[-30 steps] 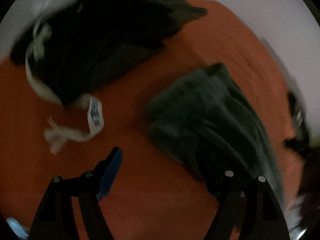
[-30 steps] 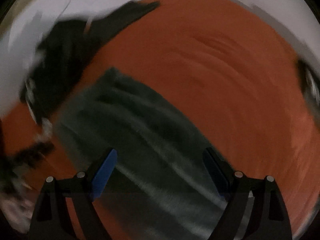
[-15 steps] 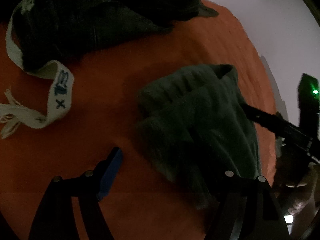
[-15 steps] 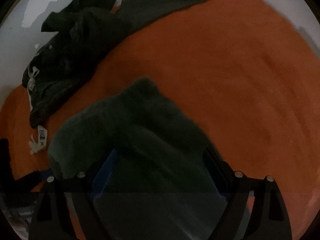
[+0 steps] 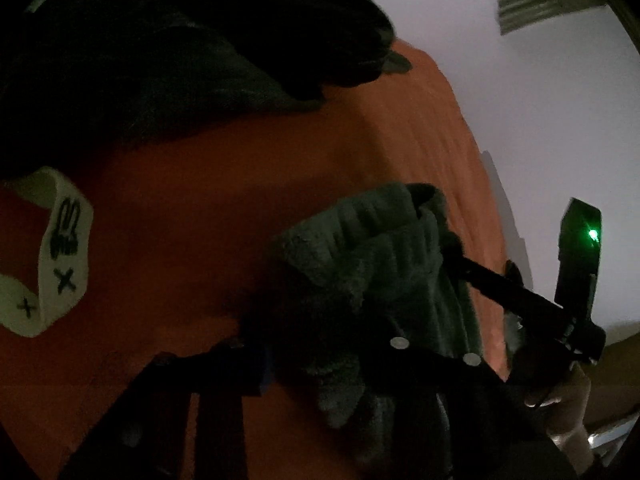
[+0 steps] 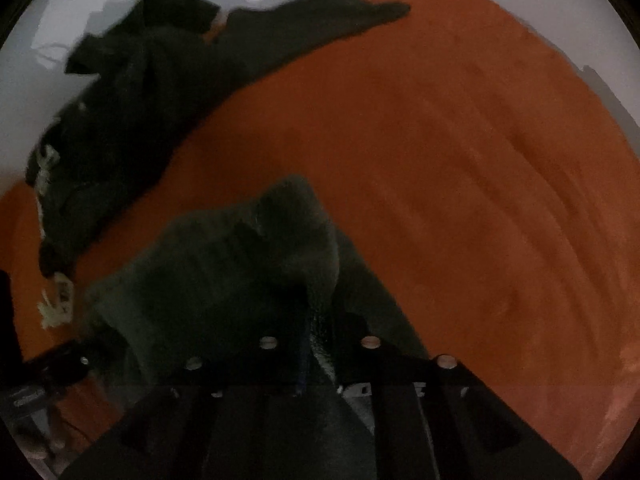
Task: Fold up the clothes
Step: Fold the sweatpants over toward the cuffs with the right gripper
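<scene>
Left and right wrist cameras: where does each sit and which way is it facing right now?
Left wrist: on the left claw, angled down at the green garment; right claw and hand show.
Right wrist: on the right claw, steeply down at the green garment.
Shared: green garment, dark clothes, orange cover.

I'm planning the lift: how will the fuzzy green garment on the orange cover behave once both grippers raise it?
The green garment looks thick, fleecy and bunched, so it will probably sag between the left gripper and right gripper, whose jaws are closing on its folds. The nap likely resists slipping. It seems light.
</scene>
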{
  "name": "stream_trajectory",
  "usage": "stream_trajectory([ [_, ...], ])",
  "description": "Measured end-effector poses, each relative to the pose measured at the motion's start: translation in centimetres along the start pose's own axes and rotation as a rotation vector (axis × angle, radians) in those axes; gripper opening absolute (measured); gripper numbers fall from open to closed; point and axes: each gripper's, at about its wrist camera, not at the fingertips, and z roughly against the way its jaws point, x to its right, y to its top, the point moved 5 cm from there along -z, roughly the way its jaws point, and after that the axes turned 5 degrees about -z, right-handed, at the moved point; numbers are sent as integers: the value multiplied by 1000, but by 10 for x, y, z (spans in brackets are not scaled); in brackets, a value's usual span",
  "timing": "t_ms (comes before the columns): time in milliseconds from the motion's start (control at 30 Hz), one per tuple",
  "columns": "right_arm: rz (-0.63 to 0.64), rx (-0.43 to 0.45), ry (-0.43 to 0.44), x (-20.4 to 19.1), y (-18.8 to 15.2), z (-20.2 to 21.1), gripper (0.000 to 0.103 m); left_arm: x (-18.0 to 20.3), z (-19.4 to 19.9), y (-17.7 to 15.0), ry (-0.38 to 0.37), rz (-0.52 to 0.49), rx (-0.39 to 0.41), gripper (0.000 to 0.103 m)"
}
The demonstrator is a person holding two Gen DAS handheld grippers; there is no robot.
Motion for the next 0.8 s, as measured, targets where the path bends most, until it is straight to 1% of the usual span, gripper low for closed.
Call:
stream_trajectory([
  [33, -13, -3, 0, 1, 0, 0, 31, 0, 1, 3, -6, 3, 2, 29],
  [67, -34, 11, 5, 2, 0, 4, 44, 1, 3, 5, -13, 10, 4, 28],
  [100, -59, 32, 13, 2, -1, 11, 46, 1, 9, 6, -30, 20, 19, 27],
  [133, -84, 53, 20, 3, -1, 18, 46, 2, 15, 8, -51, 32, 38, 26],
  [167, -129, 71, 51, 4, -4, 28, 47, 2, 22, 9, -72, 43, 57, 26],
  [233, -245, 92, 161, 8, -17, 46, 48, 3, 32, 13, -103, 53, 81, 26],
  [267, -292, 96, 206, 9, -26, 54, 49, 3, 31, 14, -99, 40, 70, 26],
  [367, -411, 97, 318, 9, -59, 77, 50, -2, 19, 9, -46, 9, 20, 27],
  [433, -435, 86, 320, 10, -78, 85, 50, -8, 18, 4, -49, 31, -6, 29],
  [500, -446, 72, 306, 12, -96, 92, 50, -14, 18, 4, -90, 85, -17, 31],
  [600, -504, 64, 280, 32, -123, 109, 50, -13, 13, 2, -102, 113, -32, 34],
  [700, -594, 93, 253, 43, -159, 116, 50, -14, 12, -2, -88, 111, -34, 35],
  [800, -701, 167, 256, 52, -193, 128, 50, -13, 17, -7, -102, 118, -22, 34],
])
